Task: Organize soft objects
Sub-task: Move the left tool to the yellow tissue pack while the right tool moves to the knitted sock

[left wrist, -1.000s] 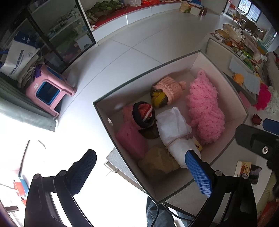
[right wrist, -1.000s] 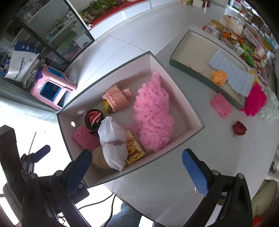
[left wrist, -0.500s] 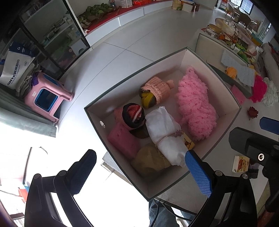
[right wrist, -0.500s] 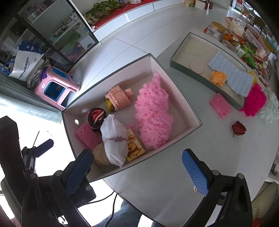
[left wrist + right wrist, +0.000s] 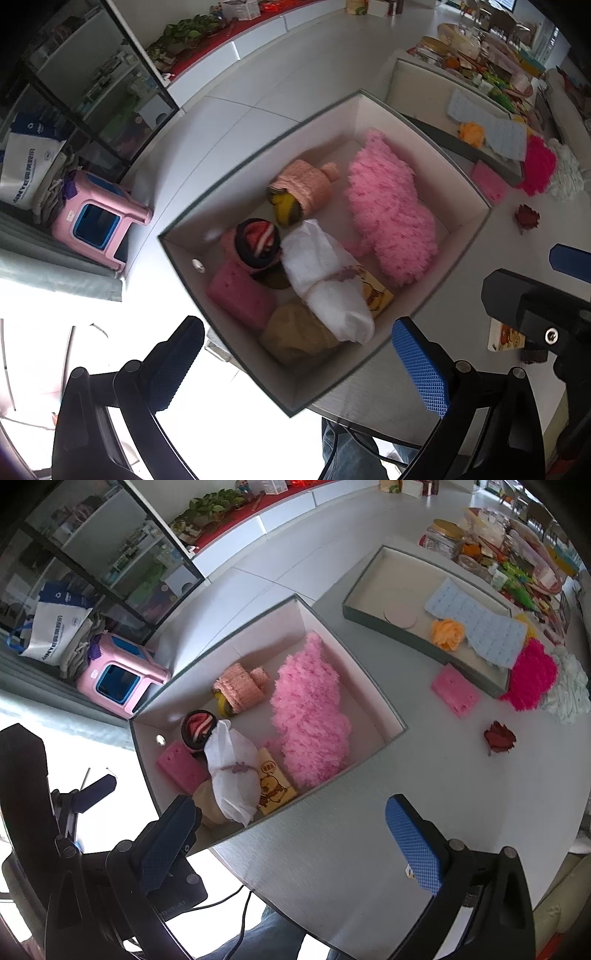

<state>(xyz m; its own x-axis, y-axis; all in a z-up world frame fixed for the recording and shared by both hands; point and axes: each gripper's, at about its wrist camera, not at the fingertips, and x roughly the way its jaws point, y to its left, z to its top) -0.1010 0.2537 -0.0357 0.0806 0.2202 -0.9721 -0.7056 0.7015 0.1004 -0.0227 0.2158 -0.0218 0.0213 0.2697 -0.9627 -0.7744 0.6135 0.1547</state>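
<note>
Left wrist view shows my left gripper [image 5: 295,354] wide open and holding nothing, above the near corner of one grey box [image 5: 476,192]; inside I count one fluffy pink duster [image 5: 391,218], one white cloth bundle [image 5: 325,280], one pink sponge [image 5: 240,295], one tan cloth [image 5: 295,332], one striped knit hat [image 5: 258,243] and one peach knit piece [image 5: 306,184]; my right gripper [image 5: 295,830] is also wide open and empty; a second pink sponge [image 5: 456,696] and one red flower [image 5: 498,738] lie on the table [image 5: 369,830], outside; compared with one second ago, the box appears nearer the middle in the left view.
</note>
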